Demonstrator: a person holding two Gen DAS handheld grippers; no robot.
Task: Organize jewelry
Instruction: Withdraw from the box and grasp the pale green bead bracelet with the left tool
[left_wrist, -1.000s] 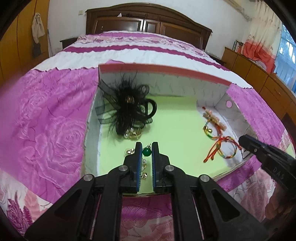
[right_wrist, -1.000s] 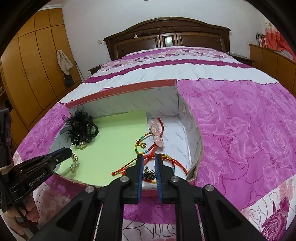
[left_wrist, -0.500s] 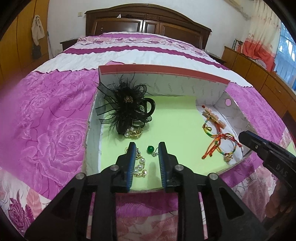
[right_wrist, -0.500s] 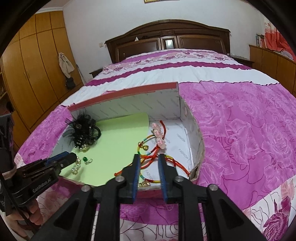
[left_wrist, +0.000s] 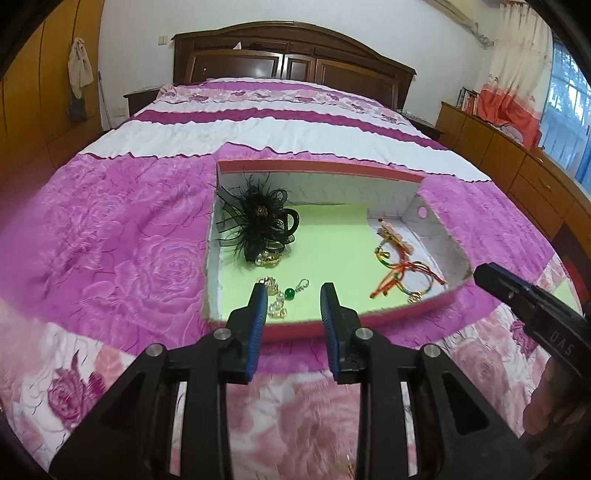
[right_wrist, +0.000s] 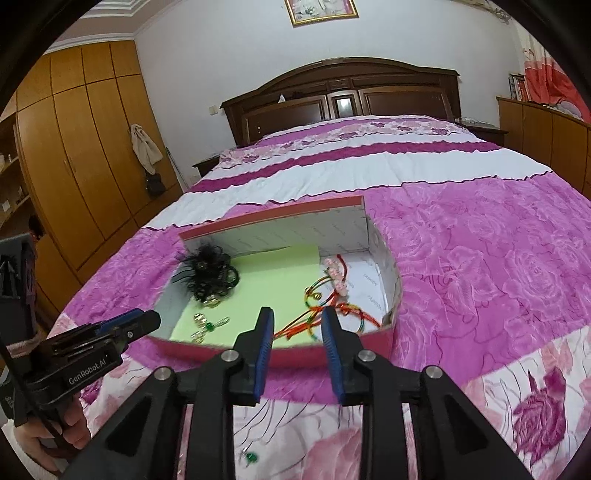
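A red-rimmed cardboard box (left_wrist: 317, 167) lined with green paper lies on the bed. Inside it are a black feather hair clip (left_wrist: 258, 218), pearl and gold earrings (left_wrist: 275, 301), a green bead earring (left_wrist: 290, 294) and coloured cord bracelets (left_wrist: 402, 275). My left gripper (left_wrist: 293, 290) hovers over the box's near edge above the earrings; its jaws are opening and grip nothing. My right gripper (right_wrist: 297, 314) hangs before the bracelets (right_wrist: 332, 306), jaws also opening and gripping nothing. Each gripper shows in the other's view: the right gripper (left_wrist: 517, 295) and the left gripper (right_wrist: 140, 321).
The pink rose bedspread (right_wrist: 480, 266) surrounds the box (right_wrist: 273, 218). Another green bead earring (right_wrist: 251, 456) lies on the bedspread under my right gripper. A wooden headboard (right_wrist: 343, 96) is at the back, a wardrobe (right_wrist: 74, 147) to the left, and low cabinets (left_wrist: 517, 166) to the right.
The left gripper let go of the green bead earring, which now lies on the green paper. The right gripper released a bracelet charm. Both opened and drew back and up from the box.
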